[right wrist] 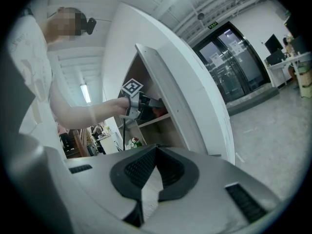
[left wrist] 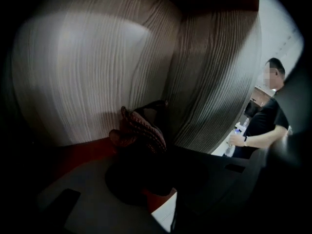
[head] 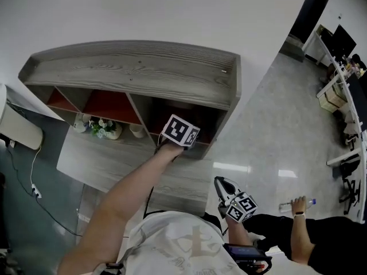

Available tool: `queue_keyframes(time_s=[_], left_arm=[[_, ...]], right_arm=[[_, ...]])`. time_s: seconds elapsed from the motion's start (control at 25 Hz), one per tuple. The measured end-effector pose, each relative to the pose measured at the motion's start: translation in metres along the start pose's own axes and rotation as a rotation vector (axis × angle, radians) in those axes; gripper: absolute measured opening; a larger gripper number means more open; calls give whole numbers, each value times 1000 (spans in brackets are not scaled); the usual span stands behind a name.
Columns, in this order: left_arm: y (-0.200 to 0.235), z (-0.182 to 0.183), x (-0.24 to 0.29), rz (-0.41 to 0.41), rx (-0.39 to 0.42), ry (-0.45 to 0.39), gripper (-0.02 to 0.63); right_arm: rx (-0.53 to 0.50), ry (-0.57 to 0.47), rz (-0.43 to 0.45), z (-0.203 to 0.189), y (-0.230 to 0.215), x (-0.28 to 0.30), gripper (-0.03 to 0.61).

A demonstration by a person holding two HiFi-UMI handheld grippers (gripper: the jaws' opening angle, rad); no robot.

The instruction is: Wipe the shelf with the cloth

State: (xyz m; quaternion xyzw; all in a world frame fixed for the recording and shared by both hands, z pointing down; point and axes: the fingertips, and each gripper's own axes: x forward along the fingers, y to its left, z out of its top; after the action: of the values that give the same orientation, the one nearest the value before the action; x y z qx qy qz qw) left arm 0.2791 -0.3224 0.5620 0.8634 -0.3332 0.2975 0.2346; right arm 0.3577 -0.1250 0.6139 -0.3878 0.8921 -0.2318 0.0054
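The grey wooden shelf (head: 137,73) has red-lined compartments. My left gripper (head: 179,133) reaches into its right-hand compartment, so its jaws are hidden in the head view. In the left gripper view that gripper (left wrist: 146,162) is shut on a brownish knitted cloth (left wrist: 139,129). The cloth sits low in the back corner, by the striped back wall (left wrist: 97,72) and the red floor (left wrist: 73,152). My right gripper (head: 225,187) hangs low by my body, away from the shelf. Its jaws (right wrist: 156,150) are shut and hold nothing. It looks towards the shelf (right wrist: 161,96).
A small pot of flowers (head: 104,128) and a white cup (head: 136,130) stand in the middle compartment. A person in black holding a water bottle (head: 298,204) is at the lower right. Desks with monitors (head: 344,44) line the far right. A cable (head: 34,171) runs along the floor at left.
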Motion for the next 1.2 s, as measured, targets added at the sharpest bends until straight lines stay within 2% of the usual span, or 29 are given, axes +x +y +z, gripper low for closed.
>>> queue_keyframes(time_s=[0.64, 0.96, 1.2], left_arm=[[89, -28, -55, 280, -219, -69, 101], [94, -38, -70, 336, -264, -88, 101], [83, -53, -82, 326, -274, -93, 100]], right_arm=[[1, 32, 58, -7, 17, 26, 5], [-1, 36, 79, -8, 25, 31, 5], [-17, 41, 90, -10, 39, 30, 5]])
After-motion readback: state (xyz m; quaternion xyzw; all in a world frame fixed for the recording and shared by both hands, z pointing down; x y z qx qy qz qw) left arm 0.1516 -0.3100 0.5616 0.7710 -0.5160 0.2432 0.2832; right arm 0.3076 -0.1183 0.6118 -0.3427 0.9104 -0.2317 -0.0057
